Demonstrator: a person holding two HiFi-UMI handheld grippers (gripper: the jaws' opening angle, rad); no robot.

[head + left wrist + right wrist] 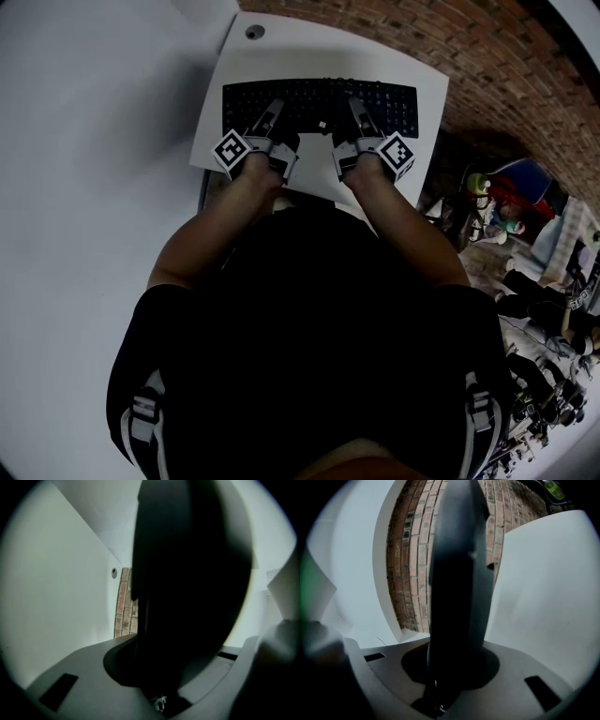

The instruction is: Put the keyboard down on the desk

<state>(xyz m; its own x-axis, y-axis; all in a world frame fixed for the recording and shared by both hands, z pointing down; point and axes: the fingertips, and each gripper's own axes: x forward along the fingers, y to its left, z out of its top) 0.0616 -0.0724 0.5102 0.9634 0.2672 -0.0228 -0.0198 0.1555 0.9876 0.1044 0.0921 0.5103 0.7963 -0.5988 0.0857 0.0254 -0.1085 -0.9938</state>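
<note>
Keyboard (319, 94) flat over desk (309, 52), contact with it unclear. Left gripper (275, 112) and right gripper (356, 109) jaws narrow, clamping near edge; two-point hold likely keeps it level.

Black keyboard (309, 94) over white desk (281, 42), left claw (275, 108) and right claw (356, 105) clamped on it

Dim, fisheye-warped pictures with dark vignetted corners and blurred close foregrounds.
</note>
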